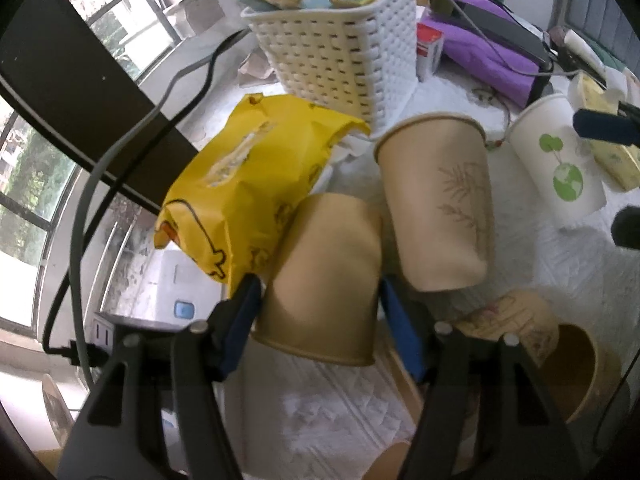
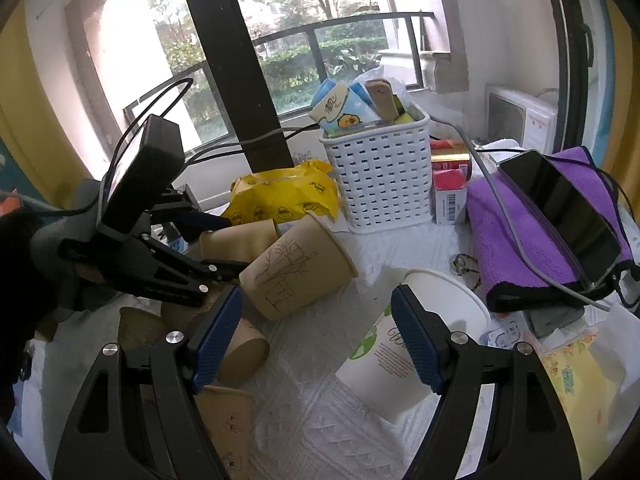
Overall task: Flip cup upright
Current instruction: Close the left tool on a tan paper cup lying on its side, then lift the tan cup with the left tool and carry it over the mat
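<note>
A plain brown paper cup [image 1: 324, 276] lies on its side on the white cloth [image 1: 352, 400], mouth toward the left wrist camera. My left gripper [image 1: 320, 316] is shut on it, one blue pad on each side of its wall. In the right wrist view the same cup [image 2: 236, 240] shows under the left gripper's fingers [image 2: 204, 220]. A bamboo-printed brown cup [image 1: 440, 200] [image 2: 296, 272] leans tilted beside it. My right gripper [image 2: 316, 340] stands open with nothing gripped. A white cup with a green globe [image 2: 384, 360] [image 1: 560, 164] stands partly behind its right finger.
A white basket [image 2: 380, 176] full of packets and a yellow tissue pack [image 1: 248, 184] stand behind the cups. Further brown cups [image 2: 240, 352] [image 1: 560, 360] lie near the front. A phone [image 2: 560, 208] rests on a purple cloth [image 2: 520, 248] at right; cables cross the back.
</note>
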A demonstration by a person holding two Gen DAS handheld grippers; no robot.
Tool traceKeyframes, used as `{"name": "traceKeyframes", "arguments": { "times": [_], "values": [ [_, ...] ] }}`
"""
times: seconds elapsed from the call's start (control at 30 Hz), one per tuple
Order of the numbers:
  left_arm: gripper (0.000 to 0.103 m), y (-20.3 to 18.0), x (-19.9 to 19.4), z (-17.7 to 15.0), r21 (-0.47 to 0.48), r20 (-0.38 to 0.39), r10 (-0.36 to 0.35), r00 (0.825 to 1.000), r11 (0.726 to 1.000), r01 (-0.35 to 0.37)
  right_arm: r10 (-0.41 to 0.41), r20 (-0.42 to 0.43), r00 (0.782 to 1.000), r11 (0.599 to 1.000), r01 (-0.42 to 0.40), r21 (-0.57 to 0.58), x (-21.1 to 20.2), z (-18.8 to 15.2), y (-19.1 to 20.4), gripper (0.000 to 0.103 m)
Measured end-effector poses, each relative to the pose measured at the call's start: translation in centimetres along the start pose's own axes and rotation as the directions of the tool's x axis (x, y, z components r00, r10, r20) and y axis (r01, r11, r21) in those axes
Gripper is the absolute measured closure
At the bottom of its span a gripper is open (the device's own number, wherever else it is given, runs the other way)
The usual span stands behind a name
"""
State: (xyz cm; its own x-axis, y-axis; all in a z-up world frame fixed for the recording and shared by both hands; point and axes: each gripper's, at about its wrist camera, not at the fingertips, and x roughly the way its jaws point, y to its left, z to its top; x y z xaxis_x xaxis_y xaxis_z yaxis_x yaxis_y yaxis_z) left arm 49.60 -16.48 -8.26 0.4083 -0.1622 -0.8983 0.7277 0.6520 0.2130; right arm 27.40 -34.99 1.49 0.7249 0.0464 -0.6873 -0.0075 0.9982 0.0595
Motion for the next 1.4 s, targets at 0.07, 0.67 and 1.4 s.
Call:
{"name": "traceKeyframes", "arguments": {
  "times": [0.07,0.67,1.4],
  "values": [
    [0.04,-0.2,-0.1,0.0,0.002,0.002,0.01,1.0,1.0,-0.01,0.001,0.003,1.0,1.0,-0.001,0.002,-0.1,0.0,0.0,0.024],
    [0.042,-2.3,-8.9,-0.8,-0.007,0.111,0.033,0.993,0.999,-0.032,-0.026,0.042,0.999,1.0,0.026,-0.006,-2.7,0.2,0.8,0.024],
    [0.042,-9.4,-21.2,-7.7,-0.031,0.215,0.095,0.972,0.995,-0.091,-0.006,0.073,0.997,0.997,0.012,-0.073,-11.2,-3.3,5.1,0.024]
  ]
}}
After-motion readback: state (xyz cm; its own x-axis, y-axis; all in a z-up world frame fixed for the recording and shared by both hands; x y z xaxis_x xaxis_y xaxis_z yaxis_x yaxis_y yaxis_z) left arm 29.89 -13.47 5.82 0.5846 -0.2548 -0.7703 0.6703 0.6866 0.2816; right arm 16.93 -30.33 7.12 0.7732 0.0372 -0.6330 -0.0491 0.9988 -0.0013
